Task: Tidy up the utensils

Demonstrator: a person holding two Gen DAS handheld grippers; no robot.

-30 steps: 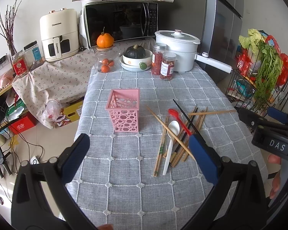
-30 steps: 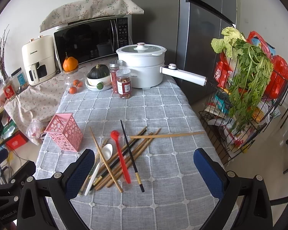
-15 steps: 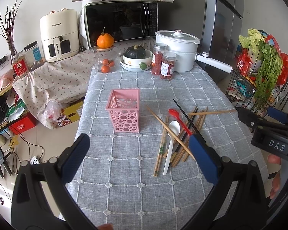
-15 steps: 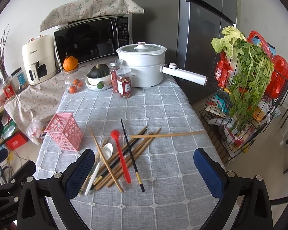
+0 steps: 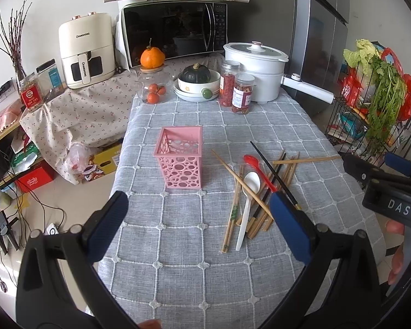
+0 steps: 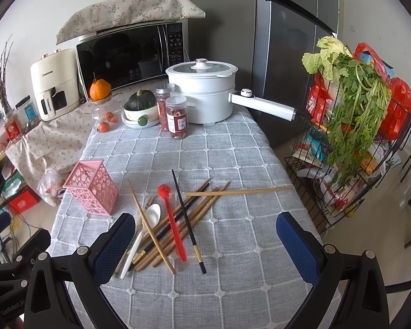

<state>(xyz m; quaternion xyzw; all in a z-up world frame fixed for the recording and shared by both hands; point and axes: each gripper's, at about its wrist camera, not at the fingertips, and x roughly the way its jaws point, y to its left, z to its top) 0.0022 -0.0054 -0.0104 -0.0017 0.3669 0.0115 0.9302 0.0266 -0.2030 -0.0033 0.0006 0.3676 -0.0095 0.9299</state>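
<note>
Change since earlier frames: nothing on the desk has moved; both tongs hold the same stance.
Left tongs (image 5: pixel 197 218): jaws spread wide, empty, poised above the near edge of the desk (image 5: pixel 178 246).
Right tongs (image 6: pixel 205 240): jaws spread wide, empty, poised over the near part of the cloth; also seen at 3 o'clock in the left wrist view.
Pink holder (image 5: pixel 180 157): upright, perforated, empty as far as can be seen, at 12 o'clock from the left tongs.
Utensil pile: loose heap at 3 o'clock from the pink holder, apart from it.
Wooden chopsticks (image 6: pixel 202 205): several, crossed and overlapping; one lies alone, pointing toward 3 o'clock.
Black chopstick (image 6: pixel 187 219): lies across the top of the heap.
Red spoon (image 6: pixel 172 222): bowl toward 12 o'clock, beside the black chopstick.
White spoon (image 5: pixel 248 197): bowl toward 12 o'clock, under one wooden chopstick.
Background, 12 o'clock: white pot (image 6: pixel 205 93), two jars (image 5: pixel 235 90), microwave (image 5: pixel 175 33).
</note>
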